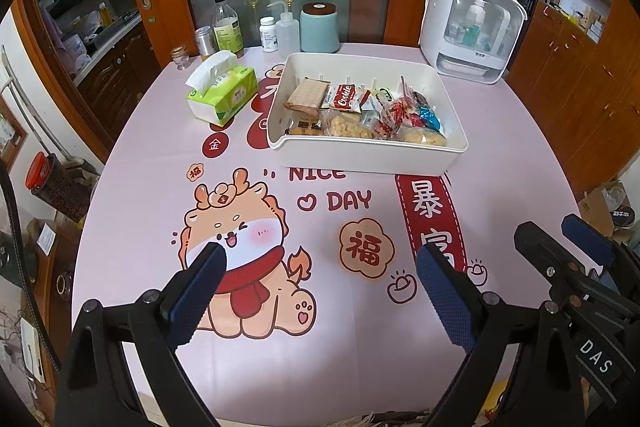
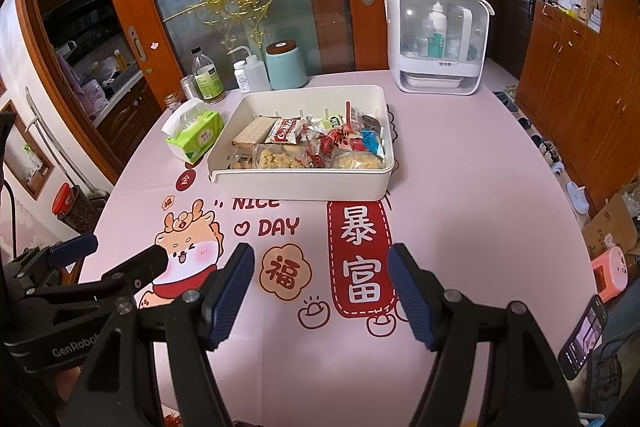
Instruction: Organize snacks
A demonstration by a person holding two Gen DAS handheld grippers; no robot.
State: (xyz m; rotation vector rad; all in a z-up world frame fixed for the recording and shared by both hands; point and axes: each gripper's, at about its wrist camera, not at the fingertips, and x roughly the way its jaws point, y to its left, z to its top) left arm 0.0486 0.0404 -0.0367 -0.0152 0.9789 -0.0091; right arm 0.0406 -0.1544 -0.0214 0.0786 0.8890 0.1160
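**Both Grippers Idle Short of the Snack Tray**

Nearest of all stood the black two-finger left gripper, its blue-padded fingers spread wide with nothing between them, poised over the pink printed tabletop. Just beside it the matching right gripper hung likewise released and empty, its blue pads parted above the red banner printed on the cloth.

Well beyond both, toward the middle of the tabletop, sat the white rectangular plastic tray. Inside lay the heap of wrapped snacks: a red-and-white cookie packet, a tan wafer pack, clear bags of pale puffed pieces, red and blue crinkled wrappers. They were piled loosely, overlapping, not sorted.

These packets looked light, soft and slippery, and the biscuits inside would likely crush. A pinch on a sealed wrapper edge seemed safer than squeezing the middle. The stiff tray would likely slide if nudged.

A green tissue box stood left of the tray.
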